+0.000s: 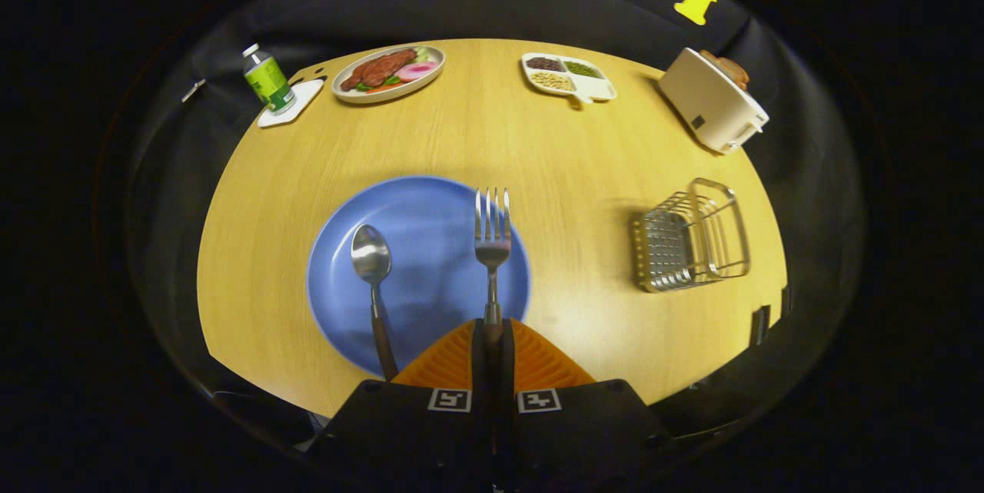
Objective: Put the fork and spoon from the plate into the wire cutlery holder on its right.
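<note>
Round wooden table [492, 139] under booth light, dark cloth behind. Largest on it: blue plate [419, 216] just ahead of the fingers, then toaster [711, 101] far right, wire holder [692, 239] right of the plate and well apart from it, food plate [388, 71], divided dish [567, 76], bottle [269, 79]. On the blue plate: spoon [371, 262] lying left, untouched. Fork [492, 239] pinched by its handle between the fingers of the gripper [492, 335], tines forward, looking raised off the plate. To do well: keep the pinch firm, lift clear of the rim, swing right, tip handle or tines down over the holder's open top, release only once inside.
</note>
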`<state>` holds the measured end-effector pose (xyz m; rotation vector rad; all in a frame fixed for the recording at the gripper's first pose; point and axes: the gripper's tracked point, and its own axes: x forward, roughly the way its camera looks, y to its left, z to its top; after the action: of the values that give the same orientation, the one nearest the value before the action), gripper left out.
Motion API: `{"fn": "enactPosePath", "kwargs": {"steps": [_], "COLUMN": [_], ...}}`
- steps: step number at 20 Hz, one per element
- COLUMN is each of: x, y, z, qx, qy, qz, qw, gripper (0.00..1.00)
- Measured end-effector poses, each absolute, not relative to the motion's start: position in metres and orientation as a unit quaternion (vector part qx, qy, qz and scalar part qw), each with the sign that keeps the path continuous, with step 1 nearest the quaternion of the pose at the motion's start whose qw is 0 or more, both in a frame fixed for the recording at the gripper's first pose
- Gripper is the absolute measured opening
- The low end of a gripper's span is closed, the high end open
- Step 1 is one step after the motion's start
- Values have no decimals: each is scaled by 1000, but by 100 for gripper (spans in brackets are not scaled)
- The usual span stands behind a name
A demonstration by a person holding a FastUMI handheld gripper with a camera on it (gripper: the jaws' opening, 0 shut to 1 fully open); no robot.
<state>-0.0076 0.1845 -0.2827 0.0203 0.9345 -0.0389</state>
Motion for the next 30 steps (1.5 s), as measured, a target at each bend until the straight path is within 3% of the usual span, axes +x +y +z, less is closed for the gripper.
{"fn": "enactPosePath", "kwargs": {"steps": [6,14,22,26,30], "x": [-15,-20,-15,-10,-4], "y": [105,33,5,8,2], "z": [-230,-230,-253,-259,-260], "qx": [4,11,4,3,16], "qy": [495,609,690,708,706], "qz": [-108,-152,-103,-70,-76], "qw": [862,778,717,702,704], "gripper": [7,7,7,9,13]}}
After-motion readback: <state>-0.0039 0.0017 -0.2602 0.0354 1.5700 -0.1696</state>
